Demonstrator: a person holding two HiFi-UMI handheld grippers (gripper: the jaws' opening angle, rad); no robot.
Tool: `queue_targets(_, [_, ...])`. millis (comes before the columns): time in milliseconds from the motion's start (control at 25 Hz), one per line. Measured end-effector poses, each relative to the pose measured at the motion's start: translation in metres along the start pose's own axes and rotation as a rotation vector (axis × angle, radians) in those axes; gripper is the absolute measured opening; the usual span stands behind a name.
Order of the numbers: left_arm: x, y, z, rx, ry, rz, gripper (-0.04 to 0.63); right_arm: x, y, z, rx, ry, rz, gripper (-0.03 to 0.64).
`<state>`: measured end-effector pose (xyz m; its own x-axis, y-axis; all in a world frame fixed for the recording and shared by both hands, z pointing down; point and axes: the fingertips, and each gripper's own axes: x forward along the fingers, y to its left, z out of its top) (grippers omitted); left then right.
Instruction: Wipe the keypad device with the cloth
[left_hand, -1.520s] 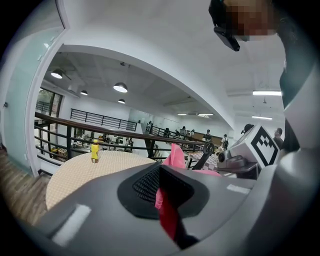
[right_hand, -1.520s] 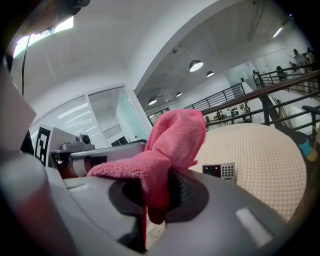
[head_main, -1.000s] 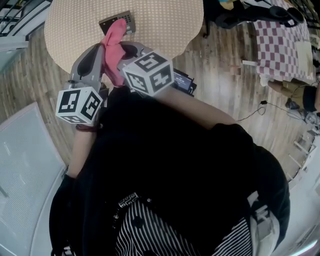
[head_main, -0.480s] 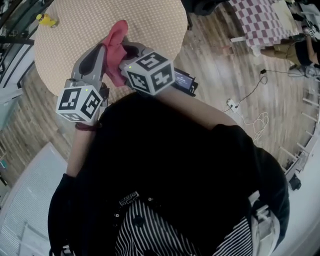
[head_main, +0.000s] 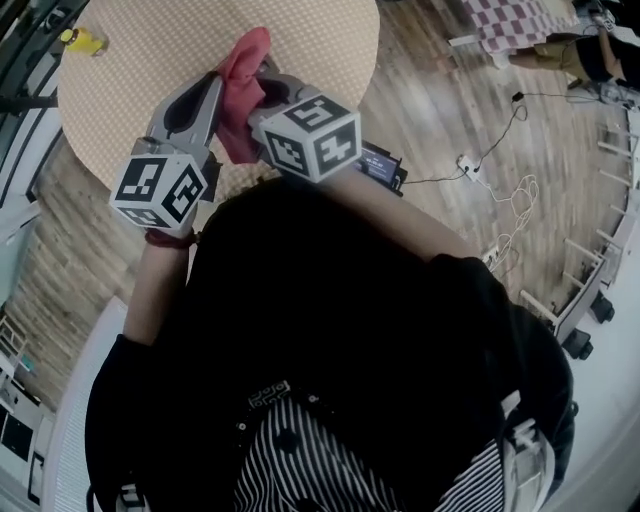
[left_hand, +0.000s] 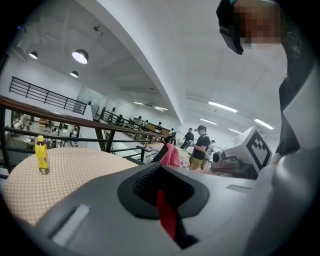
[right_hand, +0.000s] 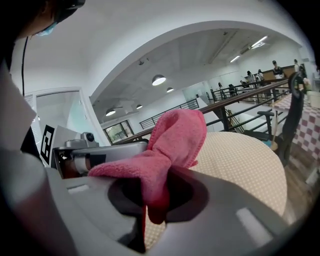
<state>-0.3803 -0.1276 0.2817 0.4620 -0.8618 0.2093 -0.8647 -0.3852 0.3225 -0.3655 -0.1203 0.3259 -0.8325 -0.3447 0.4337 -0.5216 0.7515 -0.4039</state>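
Observation:
A pink cloth (head_main: 241, 88) is bunched between my two grippers, which I hold close together in front of my chest, above the near edge of a round beige table (head_main: 140, 60). The left gripper (head_main: 203, 98) is shut with a red strip of the cloth (left_hand: 171, 156) pinched in its jaws. My right gripper (head_main: 272, 88) is shut on a thick fold of the cloth (right_hand: 175, 137), and the left gripper (right_hand: 100, 152) shows just beside it. No keypad device appears in any view.
A small yellow figure (head_main: 80, 40) stands on the far left of the table (left_hand: 65, 170). Cables and a power strip (head_main: 468, 165) lie on the wooden floor at right. A checkered table (head_main: 500, 15) and people stand farther off.
The head view has swung: the keypad device seen on the table a second ago is out of sight and the yellow figure has come in. Both grippers stay together on the cloth.

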Motion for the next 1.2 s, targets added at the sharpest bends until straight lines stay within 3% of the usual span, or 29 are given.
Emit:
queue_targets(240, [0.013,0.009,-0.023,-0.052,0.046,-0.026,-0.002,0.010,-0.015,-0.019,0.033,0.034,-0.034,0.064])
queue_targets(520, [0.036,0.040,-0.031,-0.007,0.099,0.050,-0.002,0.043,-0.035,-0.018,0.059,0.074,-0.018,0.064])
queue_targets(920, [0.073,0.085,-0.076,-0.024,0.228,0.110,-0.002,0.094,-0.076,-0.049,0.115,0.156,0.016,0.064])
queue_targets(1200, [0.099,0.109,-0.113,-0.120,0.339,0.061,-0.002,0.119,-0.103,-0.075,0.190,0.212,0.011,0.064])
